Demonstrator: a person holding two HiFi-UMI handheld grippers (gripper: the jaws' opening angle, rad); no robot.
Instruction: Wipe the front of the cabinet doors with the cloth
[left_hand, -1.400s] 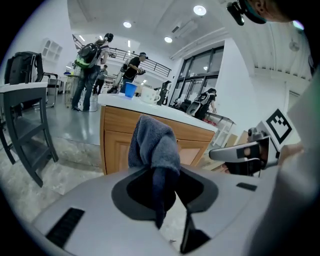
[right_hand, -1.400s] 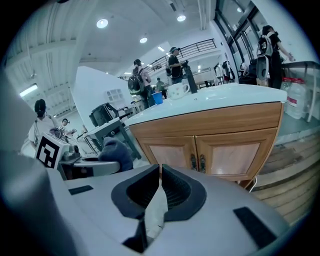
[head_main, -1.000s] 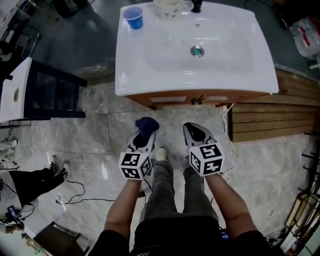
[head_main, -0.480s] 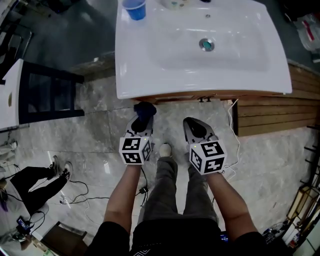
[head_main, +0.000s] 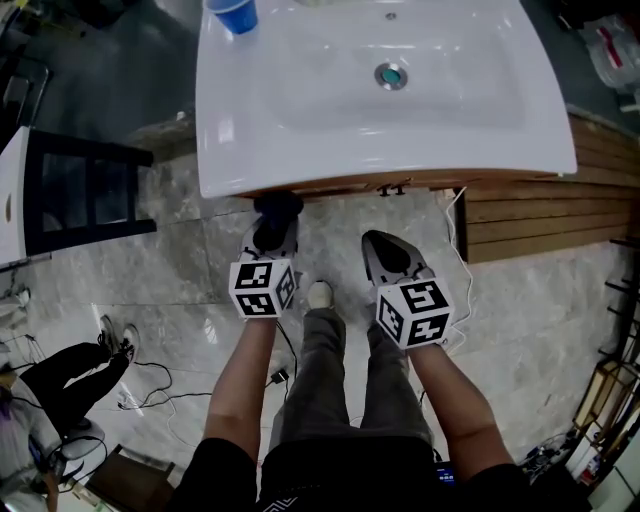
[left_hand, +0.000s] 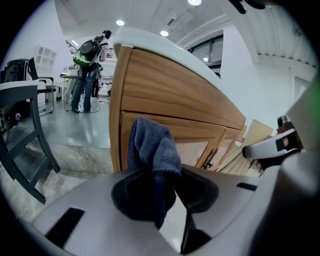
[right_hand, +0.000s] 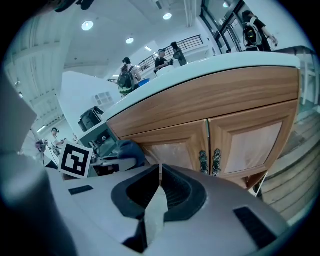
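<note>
Left gripper (head_main: 272, 238), clamped on cloth (left_hand: 152, 147), sits near doors (right_hand: 172, 142) at 12 o'clock; right gripper (head_main: 385, 252) closed, empty; wiping apparently not yet begun.

The person's left arm (head_main: 245, 380) and right arm (head_main: 447, 395) reach forward and down, side by side, toward the cabinet (head_main: 330, 184). The left gripper (head_main: 272, 232) sits close up to the cabinet front, jaws clamped on the cloth (head_main: 277, 208). The right gripper (head_main: 386, 255) sits a little farther back from the cabinet, jaws pressed together on nothing.
</note>
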